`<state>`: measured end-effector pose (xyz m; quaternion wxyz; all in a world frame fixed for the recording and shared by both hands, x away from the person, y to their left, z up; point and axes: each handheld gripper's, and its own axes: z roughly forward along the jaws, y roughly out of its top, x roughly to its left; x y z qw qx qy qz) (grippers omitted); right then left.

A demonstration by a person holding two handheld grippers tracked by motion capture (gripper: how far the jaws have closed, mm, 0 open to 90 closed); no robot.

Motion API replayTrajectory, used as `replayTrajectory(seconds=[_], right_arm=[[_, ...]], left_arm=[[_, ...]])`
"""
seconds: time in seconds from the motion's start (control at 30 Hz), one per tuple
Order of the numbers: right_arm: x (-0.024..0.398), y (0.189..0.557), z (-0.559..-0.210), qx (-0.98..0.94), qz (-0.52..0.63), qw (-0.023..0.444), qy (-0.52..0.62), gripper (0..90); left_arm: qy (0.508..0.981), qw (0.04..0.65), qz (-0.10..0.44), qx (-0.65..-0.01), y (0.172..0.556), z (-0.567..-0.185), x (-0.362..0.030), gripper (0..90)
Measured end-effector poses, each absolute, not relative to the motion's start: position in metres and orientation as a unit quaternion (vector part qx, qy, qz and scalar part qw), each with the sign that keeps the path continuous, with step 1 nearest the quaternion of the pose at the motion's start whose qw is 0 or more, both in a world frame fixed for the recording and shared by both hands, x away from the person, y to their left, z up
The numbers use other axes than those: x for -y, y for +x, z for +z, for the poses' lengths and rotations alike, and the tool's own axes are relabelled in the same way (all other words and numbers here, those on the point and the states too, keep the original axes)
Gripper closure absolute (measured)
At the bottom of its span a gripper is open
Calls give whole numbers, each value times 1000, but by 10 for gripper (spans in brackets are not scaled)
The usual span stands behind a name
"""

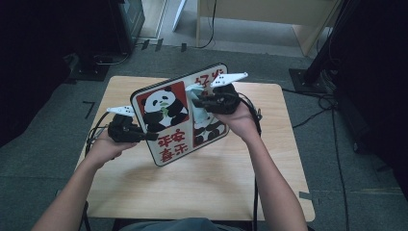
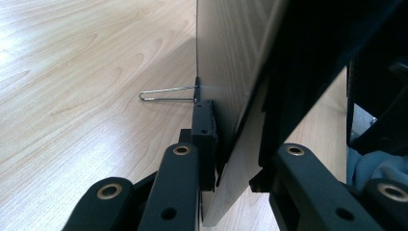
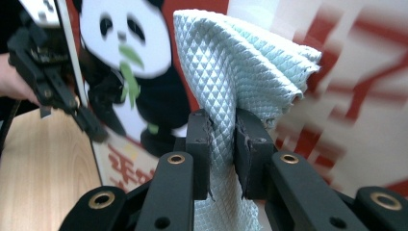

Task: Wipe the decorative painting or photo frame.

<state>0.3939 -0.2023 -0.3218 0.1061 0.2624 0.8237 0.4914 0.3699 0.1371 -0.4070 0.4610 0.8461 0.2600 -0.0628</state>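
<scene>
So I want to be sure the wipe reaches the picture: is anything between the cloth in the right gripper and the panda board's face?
Nothing visible is. The pale blue cloth, pinched in the right gripper, lies right up against the panda board, which the left gripper clamps by its edge, tilted above the table.

This looks like a lab or recording studio room rather than a home. A small, light wooden surface [image 1: 202,183] stands alone on grey carpet floor [image 1: 43,159], lit from above while the surroundings stay dark. Black stand bases [image 1: 91,71] sit on the floor at the far left and far right [image 1: 308,77], with loose black cables [image 1: 332,125] trailing across the carpet. A pale wooden furniture frame [image 1: 269,19] stands at the back beyond the surface.
</scene>
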Motion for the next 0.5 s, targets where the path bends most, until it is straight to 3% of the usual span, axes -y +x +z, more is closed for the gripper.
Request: replayTrajectory(seconds=[0.27, 0.5], right_arm=[[194, 402, -291, -824, 494, 129, 247, 777], [186, 407, -293, -826, 491, 132, 244, 774]], left_arm=[[846, 461, -64, -260, 370, -407, -137, 787], [847, 461, -62, -259, 370, -407, -138, 788]])
